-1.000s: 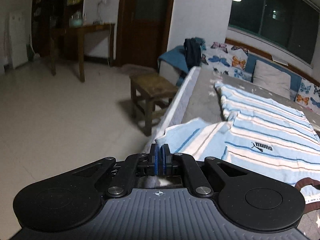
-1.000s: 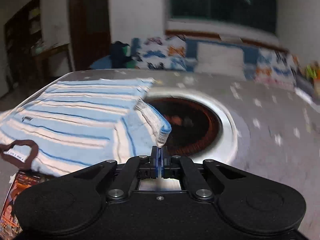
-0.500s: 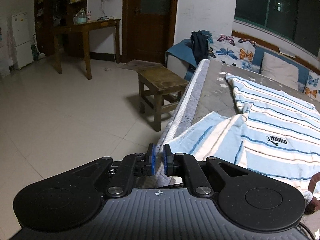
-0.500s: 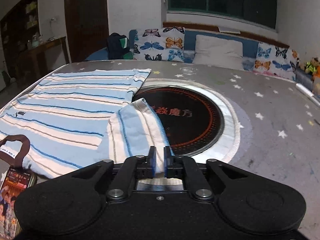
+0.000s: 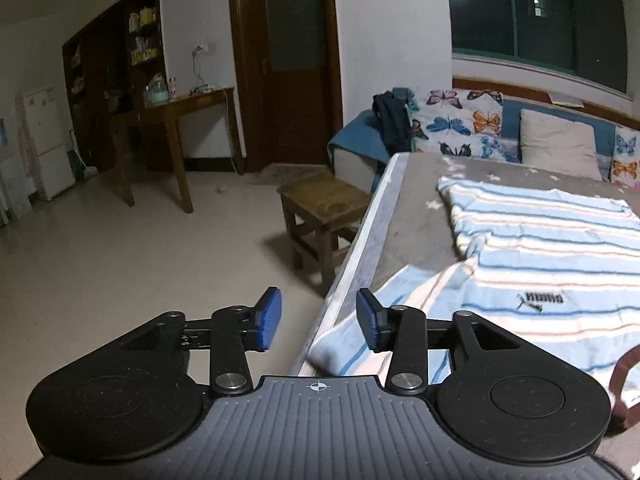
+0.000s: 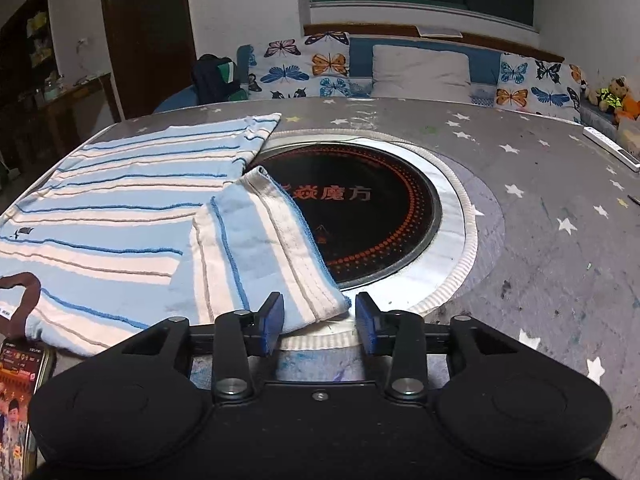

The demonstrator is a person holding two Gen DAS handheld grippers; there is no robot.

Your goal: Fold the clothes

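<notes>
floor (image 5: 140, 248): pale tile, left of table
stool (image 5: 324, 196): wooden, on floor just beside table's left edge
left gripper (image 5: 318, 322): fingers spread wide, nothing between them; blue pads face each other over the table edge, with floor under the left pad and sleeve under the right
table (image 5: 416, 208): grey, star print; its left edge runs between the left gripper's fingers
shirt (image 5: 560, 248): striped light blue and white, spread flat on table, logo up, dark collar at near edge
left sleeve (image 5: 360, 320): lies at table's left edge, cuff just ahead of left gripper's right pad, not held
phone (image 6: 18, 396): screen lit, at near left corner in right view, just beside shirt's collar (image 6: 28, 292)
shirt body (image 6: 120, 200): covers left part of table, far hem touching the ring of the round cooktop
right sleeve (image 6: 256, 256): folded in over shirt body, cuff end overlapping cooktop's rim, free of the fingers
right gripper (image 6: 319, 322): fingers wide apart, empty; sleeve's cuff corner just ahead of the left pad
cooktop (image 6: 360, 216): black round inset, orange characters, middle of table
sofa (image 6: 400, 68): behind table, butterfly cushions
</notes>
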